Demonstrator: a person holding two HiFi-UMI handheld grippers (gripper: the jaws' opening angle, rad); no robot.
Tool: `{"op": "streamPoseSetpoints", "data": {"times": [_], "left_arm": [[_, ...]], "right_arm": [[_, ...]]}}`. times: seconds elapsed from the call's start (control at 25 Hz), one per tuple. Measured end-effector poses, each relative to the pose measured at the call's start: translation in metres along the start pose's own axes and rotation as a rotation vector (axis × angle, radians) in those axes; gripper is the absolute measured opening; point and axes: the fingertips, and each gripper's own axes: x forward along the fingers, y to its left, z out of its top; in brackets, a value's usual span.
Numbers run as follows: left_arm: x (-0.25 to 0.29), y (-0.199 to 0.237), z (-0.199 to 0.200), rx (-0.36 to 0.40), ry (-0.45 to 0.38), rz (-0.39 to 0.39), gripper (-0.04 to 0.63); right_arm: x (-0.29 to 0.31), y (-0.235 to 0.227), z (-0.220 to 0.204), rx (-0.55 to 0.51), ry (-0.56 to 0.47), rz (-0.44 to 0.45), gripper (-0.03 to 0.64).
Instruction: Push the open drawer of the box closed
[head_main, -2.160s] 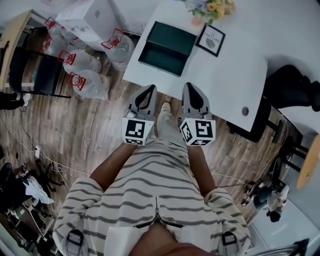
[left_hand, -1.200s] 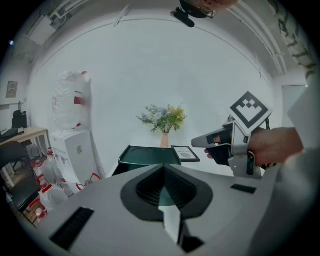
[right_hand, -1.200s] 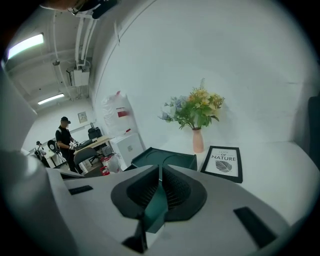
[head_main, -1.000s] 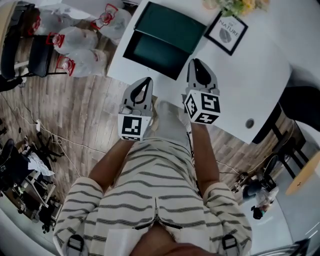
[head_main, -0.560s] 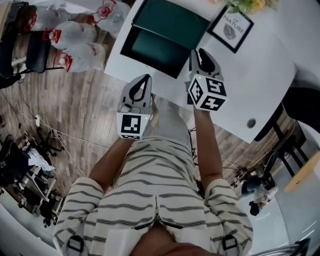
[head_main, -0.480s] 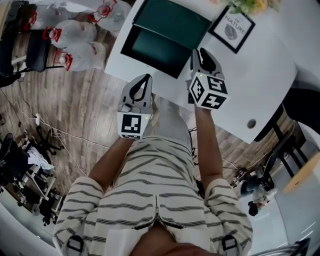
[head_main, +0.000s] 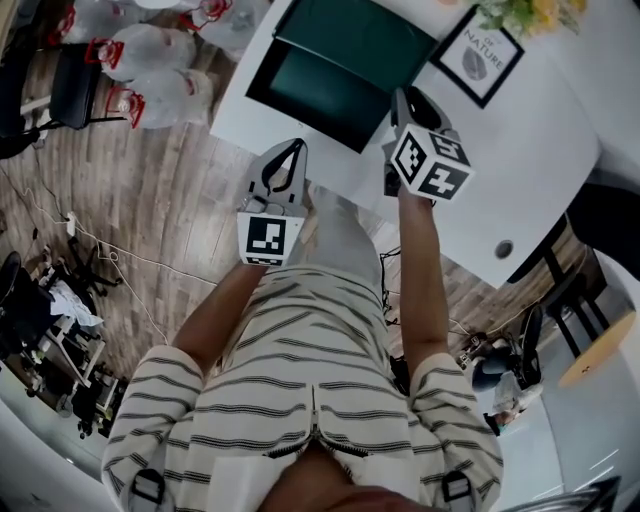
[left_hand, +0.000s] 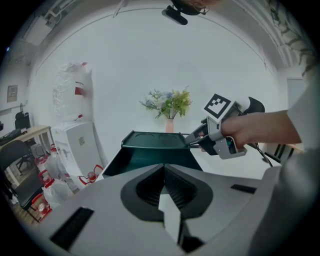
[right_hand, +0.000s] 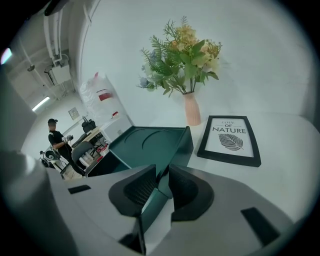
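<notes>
Nearest, the left gripper (head_main: 289, 152) hung just short of the white table (head_main: 500, 160), jaws together on nothing, likely readied as a blunt pusher. Ahead, the right gripper (right_hand: 161, 172), jaws narrowly apart, stood at the right front corner of the dark green box (head_main: 362, 40), perhaps to steady it; contact was unclear. Its drawer (head_main: 312, 100) stood pulled out toward the person.

cut off by the head view's top edge: far part of the box (head_main: 372, 30) and most of the flowers (head_main: 530, 12). hidden behind the right tongs (right_hand: 160, 171): near right corner of the drawer (head_main: 315, 98); contact there not discernible.
</notes>
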Motion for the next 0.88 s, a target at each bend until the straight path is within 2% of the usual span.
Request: {"op": "streamPoseSetpoints", "data": {"times": [0.2, 0.72, 0.88], "left_arm": [[0.007, 0.006, -0.015, 0.023, 0.022, -0.003, 0.004], [0.034, 0.011, -0.053, 0.068, 0.111, 0.013, 0.088], [0.042, 0.013, -0.063, 0.067, 0.137, 0.026, 0.094]], "right_arm": [[0.003, -0.004, -0.004, 0.035, 0.029, 0.026, 0.084], [0.003, -0.005, -0.003, 0.086, 0.068, 0.058, 0.084], [0.004, -0.004, -0.003, 0.095, 0.083, 0.063, 0.084]]}}
